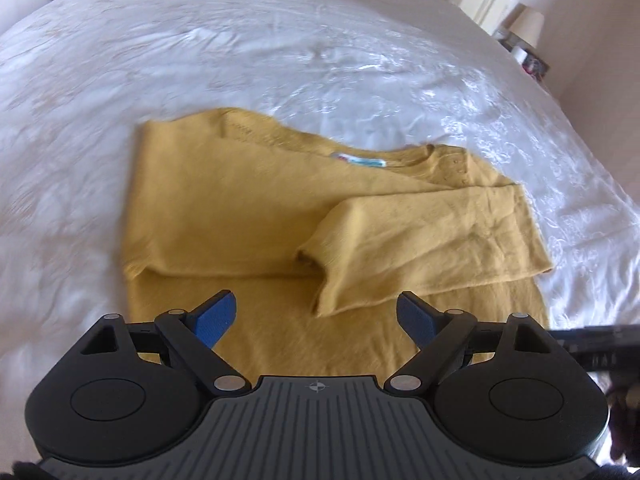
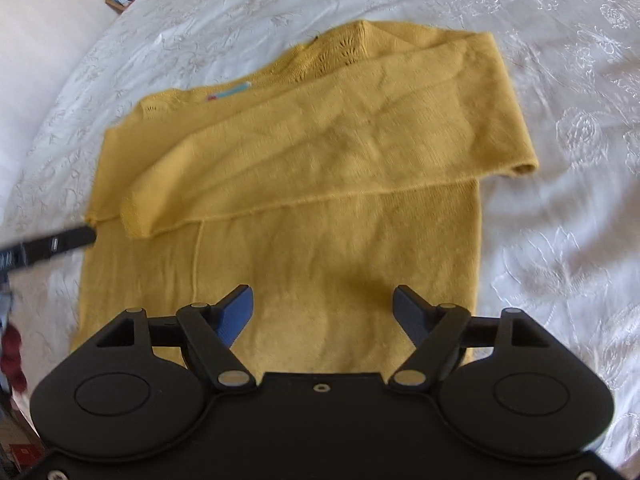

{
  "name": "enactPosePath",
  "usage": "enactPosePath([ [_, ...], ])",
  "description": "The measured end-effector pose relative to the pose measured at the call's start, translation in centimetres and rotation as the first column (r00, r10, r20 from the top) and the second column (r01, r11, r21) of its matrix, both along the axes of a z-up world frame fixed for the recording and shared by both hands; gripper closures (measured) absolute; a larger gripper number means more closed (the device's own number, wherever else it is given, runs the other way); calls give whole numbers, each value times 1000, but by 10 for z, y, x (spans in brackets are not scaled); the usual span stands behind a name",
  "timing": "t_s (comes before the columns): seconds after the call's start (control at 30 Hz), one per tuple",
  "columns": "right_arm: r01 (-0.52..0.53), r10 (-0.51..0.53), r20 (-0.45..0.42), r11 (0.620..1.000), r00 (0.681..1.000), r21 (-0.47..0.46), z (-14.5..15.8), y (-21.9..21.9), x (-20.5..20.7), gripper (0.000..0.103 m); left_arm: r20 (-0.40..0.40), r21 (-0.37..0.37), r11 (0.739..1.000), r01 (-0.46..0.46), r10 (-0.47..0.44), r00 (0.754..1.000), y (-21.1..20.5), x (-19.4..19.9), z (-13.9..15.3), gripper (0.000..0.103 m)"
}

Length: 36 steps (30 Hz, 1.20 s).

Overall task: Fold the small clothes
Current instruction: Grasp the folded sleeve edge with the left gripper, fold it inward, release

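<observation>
Left gripper (image 1: pixel 316 314) sits low centre of its frame, angled steeply down over the sweater (image 1: pixel 256 216), jaws spread wide w/ nothing between them, blue pads (image 1: pixel 216 318) hanging above the lower body panel, not touching the knit. Right gripper (image 2: pixel 323 312) same pose in its own view: pointing down at the hem area, jaws wide, empty. No earlier pic to compare.

Sweater lies flat mid-frame in both views on the white bedspread (image 1: pixel 280 60). Both sleeves folded across the chest; one cuff (image 1: pixel 310 256) ends centre of left view, the other sleeve end (image 2: pixel 524 168) curls at right of right view. Neck label (image 1: pixel 360 161) shows turquoise w/ a red bit, text too blurred to read.

Materials: mustard-yellow fine knit, soft, slightly fuzzy, small eyelet pattern (image 2: pixel 344 50) near shoulder seam. Bedspread is shiny, embroidered w/ raised floral swirls. Grippers are matte black plastic, ribbed grey deck on the left one.

A black bar (image 2: pixel 56 244) pokes in at left edge of right view.
</observation>
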State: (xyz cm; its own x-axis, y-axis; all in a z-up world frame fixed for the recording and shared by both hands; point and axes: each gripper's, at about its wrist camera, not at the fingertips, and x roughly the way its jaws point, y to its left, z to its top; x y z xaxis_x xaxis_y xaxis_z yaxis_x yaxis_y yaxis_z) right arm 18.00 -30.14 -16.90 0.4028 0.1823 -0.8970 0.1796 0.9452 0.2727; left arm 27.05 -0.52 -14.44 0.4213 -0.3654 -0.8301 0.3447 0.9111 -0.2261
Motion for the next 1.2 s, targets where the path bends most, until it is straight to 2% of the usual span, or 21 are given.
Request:
enactPosePath([
  [0.1, -46, 46, 12, 999, 999, -16, -8, 5, -6, 9, -9, 30, 999, 34, -33, 999, -18, 9, -7, 16],
  [0.17, -97, 98, 10, 994, 995, -40, -15, 13, -9, 7, -25, 41, 998, 57, -56, 998, -28, 15, -13, 23],
  [0.23, -156, 156, -4, 984, 988, -91, -24, 22, -10, 3, -43, 51, 996, 73, -71, 997, -35, 19, -18, 39],
  [0.27, -188, 188, -8, 975, 982, -115, -28, 28, -11, 1, -51, 58, 995, 77, -74, 996, -37, 21, -20, 41],
  [0.37, -251, 254, -5, 954, 967, -164, -36, 40, -15, 0, -76, 61, 995, 78, -74, 994, -41, 29, -27, 57],
  [0.43, -265, 271, 5, 947, 963, -181, -40, 42, -18, 0, -73, 92, 994, 61, -55, 996, -43, 32, -29, 75],
  [0.47, -262, 269, 13, 948, 963, -178, -40, 41, -19, 0, -61, 116, 992, 47, -40, 997, -44, 33, -29, 80],
  [0.53, -252, 259, 24, 954, 966, -164, -41, 39, -21, 0, -43, 124, 992, 39, -34, 998, -44, 35, -27, 97],
  [0.6, -245, 252, 29, 957, 967, -155, -41, 37, -21, 0, -10, 103, 994, 46, -45, 999, -44, 35, -18, 99],
  [0.67, -244, 251, 29, 957, 967, -154, -41, 35, -20, 0, 57, 118, 991, 62, -70, 996, -49, 33, 1, 100],
  [0.8, -238, 246, 31, 959, 969, -156, -41, 36, -20, 0, 198, 71, 994, 79, -92, 976, -44, 29, 51, 100],
  [0.87, -232, 238, 28, 961, 971, -153, -41, 34, -21, 0, 246, 67, 995, 74, -88, 965, -33, 28, 67, 100],
  [0.97, -216, 222, 21, 965, 975, -147, -42, 37, -16, 0, 215, 148, 987, 71, -102, 971, -18, 35, 55, 99],
  [1.07, -202, 206, 16, 969, 978, -142, -42, 37, -16, 0, 119, 264, 962, 72, -106, 987, -2, 49, 12, 100],
  [1.13, -202, 206, 9, 969, 979, -144, -41, 39, -15, 0, 74, 286, 957, 48, -72, 995, 7, 56, -4, 99],
  [1.2, -202, 205, 5, 969, 979, -142, -41, 40, -15, 0, 58, 264, 964, 13, -30, 998, 12, 60, -8, 99],
])
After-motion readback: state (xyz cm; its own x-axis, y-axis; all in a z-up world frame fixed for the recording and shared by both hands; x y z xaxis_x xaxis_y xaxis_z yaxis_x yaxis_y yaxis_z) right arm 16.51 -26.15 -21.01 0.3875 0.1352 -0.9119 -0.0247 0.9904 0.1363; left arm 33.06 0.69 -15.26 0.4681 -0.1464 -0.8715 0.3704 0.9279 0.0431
